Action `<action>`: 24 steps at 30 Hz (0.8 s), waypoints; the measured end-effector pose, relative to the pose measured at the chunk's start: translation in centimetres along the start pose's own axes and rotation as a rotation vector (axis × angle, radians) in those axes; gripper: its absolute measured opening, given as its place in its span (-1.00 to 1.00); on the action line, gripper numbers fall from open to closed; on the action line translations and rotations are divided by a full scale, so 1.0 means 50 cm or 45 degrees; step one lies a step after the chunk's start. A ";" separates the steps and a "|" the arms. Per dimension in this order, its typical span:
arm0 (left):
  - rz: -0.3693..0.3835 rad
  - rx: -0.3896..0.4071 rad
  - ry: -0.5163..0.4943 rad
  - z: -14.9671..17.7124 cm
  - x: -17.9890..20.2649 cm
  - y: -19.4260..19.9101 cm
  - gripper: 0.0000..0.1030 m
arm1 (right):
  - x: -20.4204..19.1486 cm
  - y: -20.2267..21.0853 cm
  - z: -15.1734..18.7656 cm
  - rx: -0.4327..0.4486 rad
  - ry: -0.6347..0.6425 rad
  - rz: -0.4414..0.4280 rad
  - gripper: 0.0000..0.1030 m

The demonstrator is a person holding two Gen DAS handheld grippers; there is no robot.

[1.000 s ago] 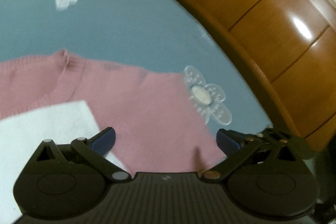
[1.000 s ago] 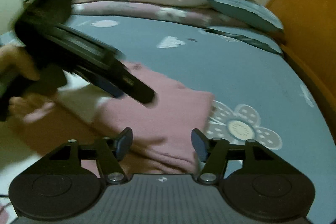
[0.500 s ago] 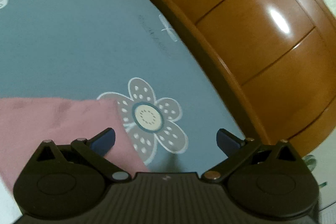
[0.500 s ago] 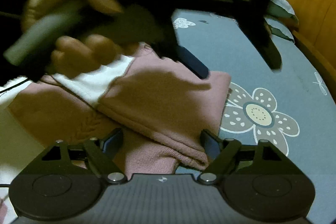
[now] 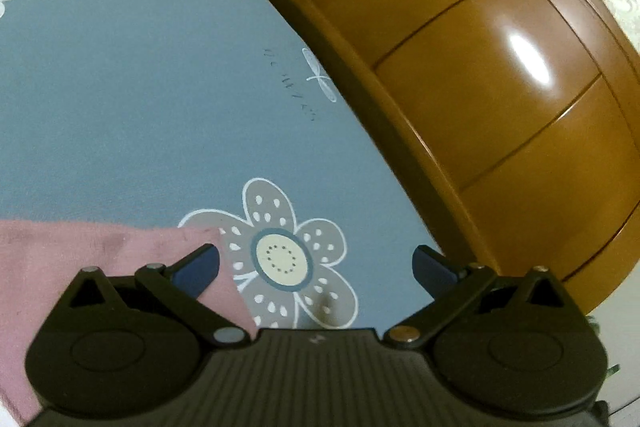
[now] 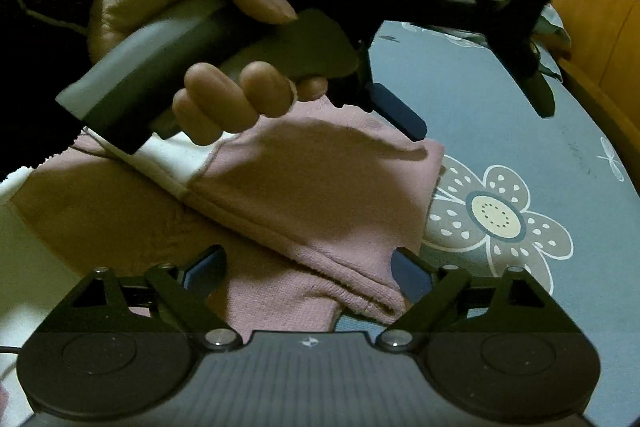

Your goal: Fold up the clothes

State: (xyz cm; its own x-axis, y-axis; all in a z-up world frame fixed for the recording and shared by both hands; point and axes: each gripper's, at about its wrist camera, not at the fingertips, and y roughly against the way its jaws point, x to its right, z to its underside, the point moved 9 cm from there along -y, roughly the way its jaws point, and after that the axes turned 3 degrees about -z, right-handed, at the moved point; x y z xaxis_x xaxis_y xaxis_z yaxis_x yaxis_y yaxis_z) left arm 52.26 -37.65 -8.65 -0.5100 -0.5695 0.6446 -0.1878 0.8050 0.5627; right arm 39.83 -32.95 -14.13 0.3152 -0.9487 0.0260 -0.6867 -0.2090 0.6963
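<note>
Pink sweater (image 6: 304, 195) lies folded on the blue-grey bedsheet (image 5: 120, 99), its right edge just beside a printed flower (image 5: 282, 259), with the wooden headboard (image 5: 500, 75) at the far right. Left gripper (image 5: 316, 267), held in a hand (image 6: 192, 39), hovers over that edge with jaws spread and empty. Right gripper (image 6: 308, 267) sits low at the sweater's near corner, jaws also spread, pinching nothing.

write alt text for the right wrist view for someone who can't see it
A hand holds the left gripper, open, above a folded pink sweater on a blue-grey flowered bedsheet. In the foreground the right gripper is open, straddling the sweater's near fold.
</note>
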 end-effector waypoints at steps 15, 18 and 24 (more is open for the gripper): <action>-0.139 -0.010 0.050 0.039 -0.051 0.055 0.98 | -0.011 0.007 -0.001 -0.011 0.026 0.031 0.95; -0.169 -0.008 0.089 0.058 -0.074 0.093 0.98 | -0.014 0.008 -0.002 -0.010 0.035 0.042 0.95; -0.228 -0.005 0.166 0.097 -0.119 0.168 0.98 | -0.016 0.004 -0.003 -0.011 0.037 0.063 0.96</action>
State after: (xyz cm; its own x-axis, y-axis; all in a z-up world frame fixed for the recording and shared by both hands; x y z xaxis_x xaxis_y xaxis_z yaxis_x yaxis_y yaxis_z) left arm 49.65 -26.69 -10.26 -0.3557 -0.7201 0.5958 -0.2622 0.6888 0.6759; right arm 39.52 -32.18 -13.91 0.2999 -0.9505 0.0818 -0.6961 -0.1594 0.7000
